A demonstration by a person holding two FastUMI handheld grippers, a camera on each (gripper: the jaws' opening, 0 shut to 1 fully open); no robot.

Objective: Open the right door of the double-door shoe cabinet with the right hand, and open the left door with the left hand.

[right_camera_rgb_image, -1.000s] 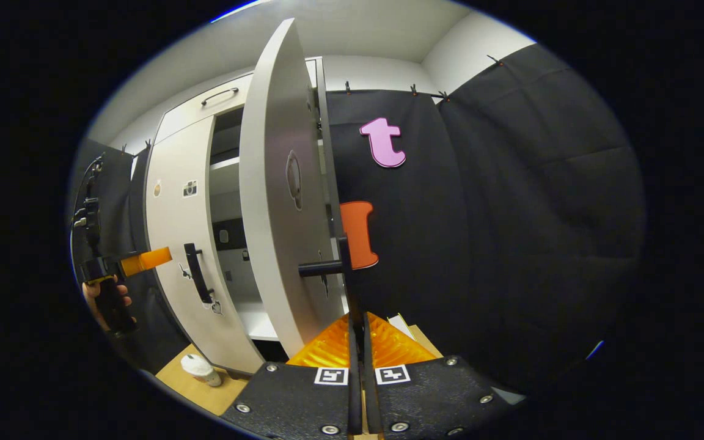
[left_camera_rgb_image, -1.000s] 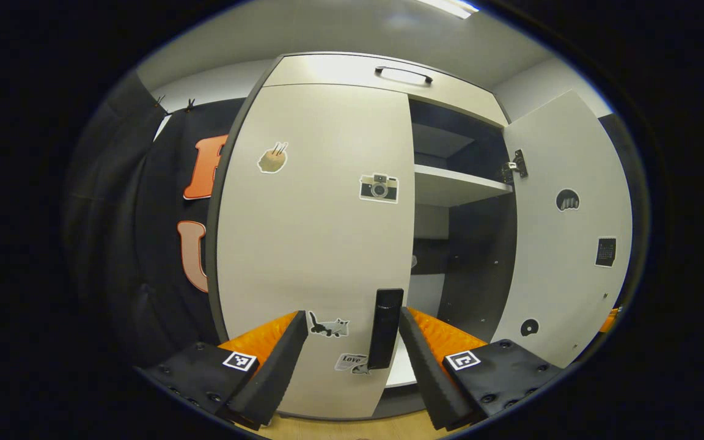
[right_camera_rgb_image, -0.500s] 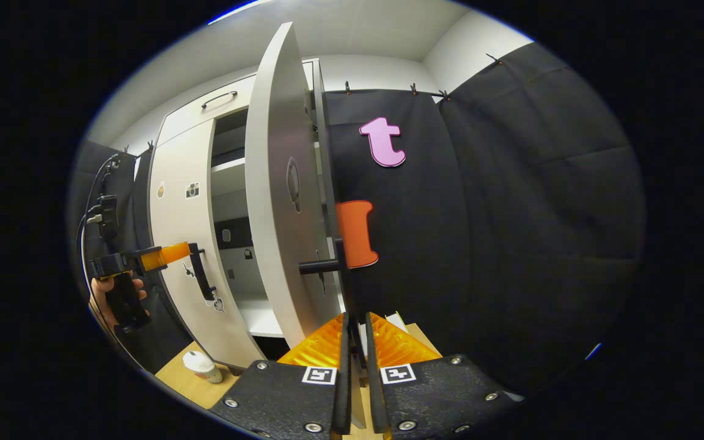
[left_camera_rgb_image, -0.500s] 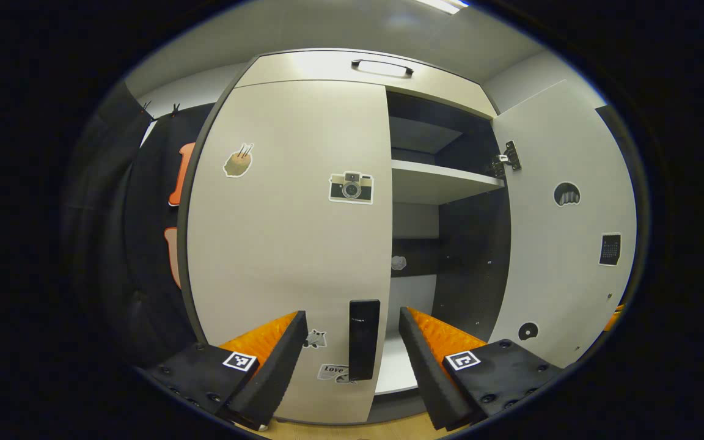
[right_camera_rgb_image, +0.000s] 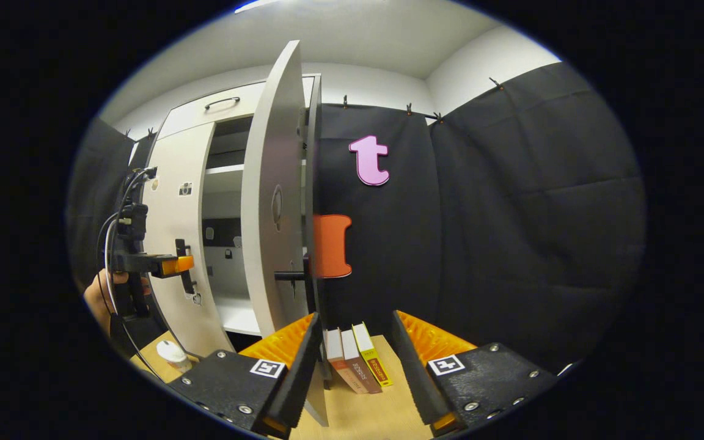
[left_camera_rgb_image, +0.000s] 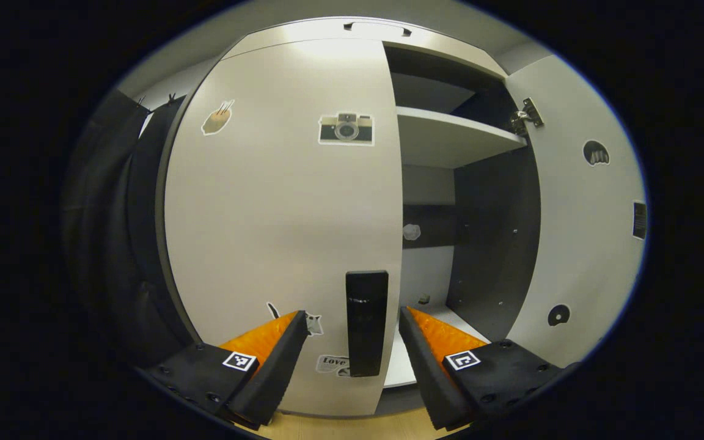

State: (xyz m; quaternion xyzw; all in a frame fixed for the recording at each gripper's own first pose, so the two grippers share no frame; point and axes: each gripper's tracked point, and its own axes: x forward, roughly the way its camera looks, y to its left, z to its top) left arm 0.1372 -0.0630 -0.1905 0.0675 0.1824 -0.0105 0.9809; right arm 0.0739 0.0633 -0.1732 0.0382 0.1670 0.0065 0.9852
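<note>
The pale shoe cabinet's left door (left_camera_rgb_image: 278, 201) is closed and carries stickers. Its black vertical handle (left_camera_rgb_image: 366, 322) stands between the spread fingers of my open left gripper (left_camera_rgb_image: 352, 313), neither finger pressing on it. In the right gripper view, the left gripper (right_camera_rgb_image: 172, 264) reaches up to that handle (right_camera_rgb_image: 184, 272). The right door (left_camera_rgb_image: 578, 214) is swung wide open, showing shelves (left_camera_rgb_image: 450, 137). My right gripper (right_camera_rgb_image: 355, 318) is open, just behind the right door's edge (right_camera_rgb_image: 312, 201), with its handle (right_camera_rgb_image: 291, 276) ahead and left of the fingers.
Three books (right_camera_rgb_image: 358, 363) stand on the wooden floor between the right gripper's fingers. A white cup (right_camera_rgb_image: 172, 354) sits on the floor below the left door. A hand (right_camera_rgb_image: 98, 296) holds the left gripper. A drawer with a handle (left_camera_rgb_image: 376, 25) tops the cabinet.
My right gripper has opened, let go of the right door's handle and drawn back. My left gripper has moved in closer to the left door's handle.
</note>
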